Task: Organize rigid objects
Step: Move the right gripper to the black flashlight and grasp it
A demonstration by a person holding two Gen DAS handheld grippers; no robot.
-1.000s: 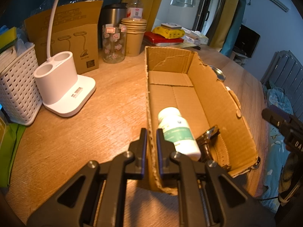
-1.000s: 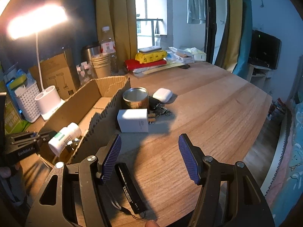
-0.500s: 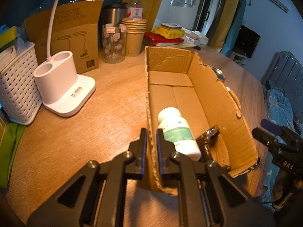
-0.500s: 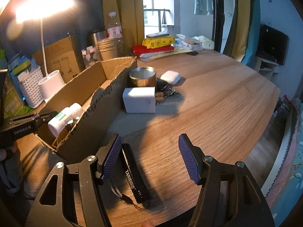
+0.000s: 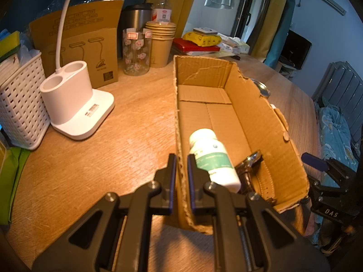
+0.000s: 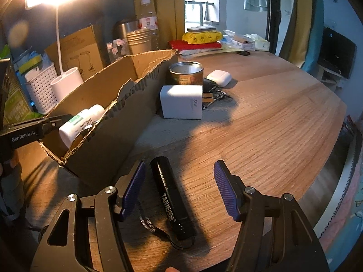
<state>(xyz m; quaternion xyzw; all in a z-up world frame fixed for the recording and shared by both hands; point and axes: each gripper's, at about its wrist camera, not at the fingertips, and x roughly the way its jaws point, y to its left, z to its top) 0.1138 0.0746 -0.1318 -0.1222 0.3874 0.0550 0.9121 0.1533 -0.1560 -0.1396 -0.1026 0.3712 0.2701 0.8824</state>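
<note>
Two things already lie in the box (image 5: 254, 117): a white bottle (image 5: 213, 158) on its side and a watch (image 5: 251, 163) with a tan strap, both just ahead of the left claw (image 5: 180, 165), which is clamped on the box's near wall and seems to be steadying it. Left out on the bench (image 6: 272, 122), well ahead of the right claw (image 6: 179, 170), are a white charger (image 6: 181, 105), a tin (image 6: 186, 73), keys (image 6: 214, 95) and an earbud case (image 6: 219, 78), so by my reckoning the sorting is under halfway. The right claw stands wide apart and holds nothing; the torch (image 6: 172, 197) lies flat between its pads, nearer the left pad and touching neither. It is a slim black cylinder with white lettering along its side and a braided wrist cord at the near end, its far end aimed toward the box. It looks the likely next pick.
</note>
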